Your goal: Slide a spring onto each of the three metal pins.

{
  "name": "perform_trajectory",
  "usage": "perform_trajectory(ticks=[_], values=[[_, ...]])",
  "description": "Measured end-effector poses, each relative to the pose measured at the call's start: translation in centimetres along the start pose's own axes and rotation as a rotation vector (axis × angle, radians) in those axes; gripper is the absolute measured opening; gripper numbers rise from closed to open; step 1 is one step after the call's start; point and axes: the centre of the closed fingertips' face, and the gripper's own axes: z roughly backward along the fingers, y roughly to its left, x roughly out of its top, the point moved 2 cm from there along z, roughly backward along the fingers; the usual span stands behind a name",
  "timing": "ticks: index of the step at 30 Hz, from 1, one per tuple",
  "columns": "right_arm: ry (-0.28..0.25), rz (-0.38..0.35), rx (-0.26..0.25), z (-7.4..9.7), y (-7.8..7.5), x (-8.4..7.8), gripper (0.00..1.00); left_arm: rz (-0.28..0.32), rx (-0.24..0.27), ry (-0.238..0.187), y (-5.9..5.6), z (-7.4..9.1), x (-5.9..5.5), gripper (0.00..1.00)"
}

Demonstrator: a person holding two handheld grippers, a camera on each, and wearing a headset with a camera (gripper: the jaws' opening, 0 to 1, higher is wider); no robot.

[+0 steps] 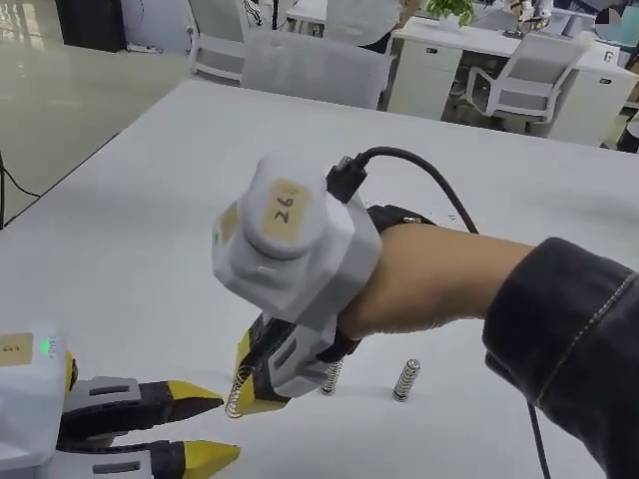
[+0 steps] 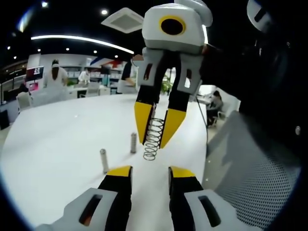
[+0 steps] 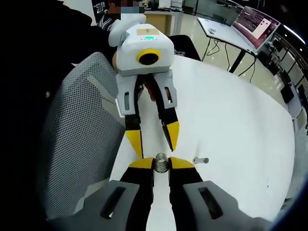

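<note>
The spring (image 2: 153, 137) is hanging slightly tilted, pinched between the jaws of the right gripper (image 1: 255, 384). It is low over the desk (image 1: 150, 200) by its near edge, just beside two standing pins (image 1: 332, 376) (image 1: 404, 379). The left gripper (image 1: 228, 429) is hovering near, jaws apart and holding nothing. I think the tilted spring is risking to slip from the narrow tips, or to meet its pin crooked and knock a neighbour.
</note>
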Motion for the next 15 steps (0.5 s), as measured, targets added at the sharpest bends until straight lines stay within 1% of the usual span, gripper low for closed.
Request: perform_trajectory(ticks=[7, 15], values=[[0.004, -0.005, -0.013, 0.4, -0.6, -0.2, 0.08, 0.024, 0.051, -0.015, 0.9, 0.3, 0.0, 0.40], [0.020, -0.012, -0.031, 0.7, -1.4, -0.7, 0.08, 0.030, 0.081, -0.017, 1.4, 0.6, -0.1, 0.48]])
